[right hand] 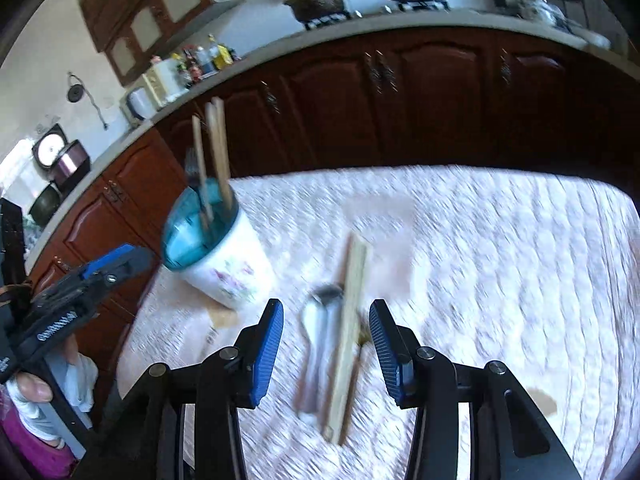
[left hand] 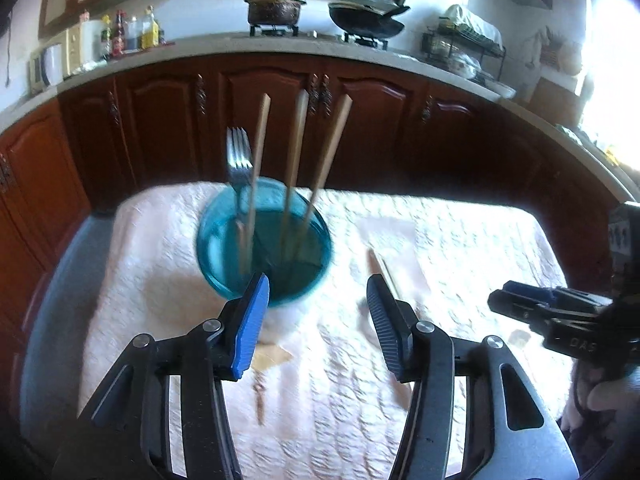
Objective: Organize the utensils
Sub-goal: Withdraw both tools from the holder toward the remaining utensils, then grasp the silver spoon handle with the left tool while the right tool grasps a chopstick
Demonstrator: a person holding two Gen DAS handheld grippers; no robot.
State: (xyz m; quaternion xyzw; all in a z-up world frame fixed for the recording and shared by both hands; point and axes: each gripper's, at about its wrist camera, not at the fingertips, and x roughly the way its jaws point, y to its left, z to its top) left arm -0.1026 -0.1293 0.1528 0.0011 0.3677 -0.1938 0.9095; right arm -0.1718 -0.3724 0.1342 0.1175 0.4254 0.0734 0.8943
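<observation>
Chopstick (right hand: 347, 336) and spoon (right hand: 320, 344) lie between the right gripper's (right hand: 326, 340) parted jaws

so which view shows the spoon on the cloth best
The right wrist view. There the spoon lies blurred but whole on the quilted cloth, beside a chopstick, between the right gripper's open jaws. The left wrist view shows only the chopstick; the spoon cannot be made out.

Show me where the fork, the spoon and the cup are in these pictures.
fork (left hand: 239, 152): left wrist view, on its tines above the cup.
spoon (right hand: 327, 295): right wrist view, on its bowl, lying on the cloth.
cup (right hand: 230, 268): right wrist view, on its white outer wall.
</observation>
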